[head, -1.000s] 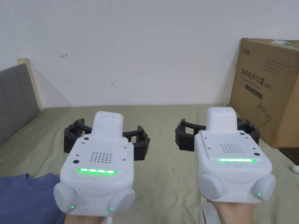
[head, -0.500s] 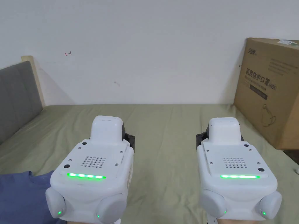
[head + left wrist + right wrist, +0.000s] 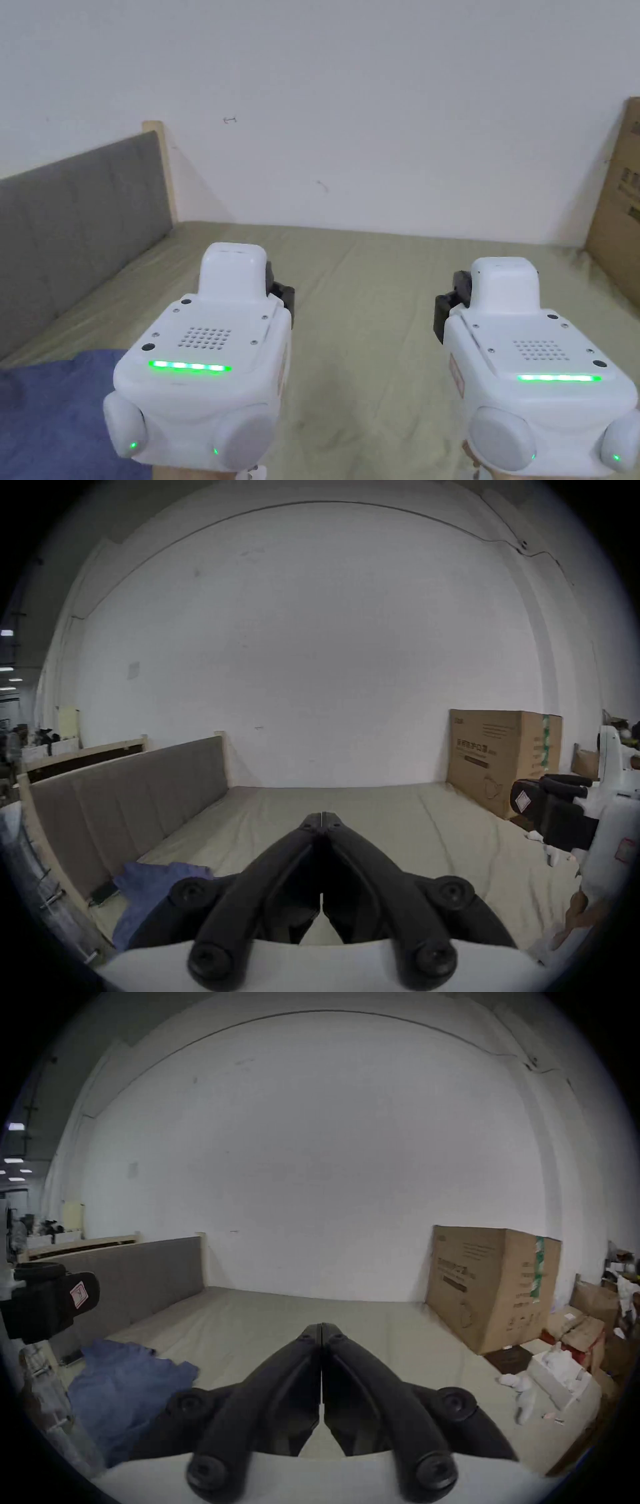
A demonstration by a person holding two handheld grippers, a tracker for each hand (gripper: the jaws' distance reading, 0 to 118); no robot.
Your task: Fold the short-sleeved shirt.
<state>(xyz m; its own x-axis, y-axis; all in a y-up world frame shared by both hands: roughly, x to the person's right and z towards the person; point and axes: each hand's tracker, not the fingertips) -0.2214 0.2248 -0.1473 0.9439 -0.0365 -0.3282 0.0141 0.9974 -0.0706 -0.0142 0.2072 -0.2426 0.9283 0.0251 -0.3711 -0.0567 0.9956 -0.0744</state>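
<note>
The left gripper [image 3: 322, 817] and the right gripper [image 3: 322, 1328] were both held up in the air above the bed [image 3: 375, 312], side by side and well apart, each with its fingers pressed together on nothing. The short-sleeved shirt [image 3: 128, 1380], a blue one, lay rumpled on the sheet at the person's left, near the grey headboard [image 3: 75, 206] and below and beside the left gripper, touched by neither tool. From the head view only a corner of it [image 3: 56, 412] could be seen, so its lie, collar or hem uppermost, could not be told with any confidence. A cardboard box [image 3: 491, 1286] stood at the far right of the bed.

By this showing the folding had not begun; the step in hand seemed to be the approach. The next move would likely call for swinging both grippers down and leftward, spreading the fingers, and taking two edges of the cloth to draw it out flat on the open sheet.
</note>
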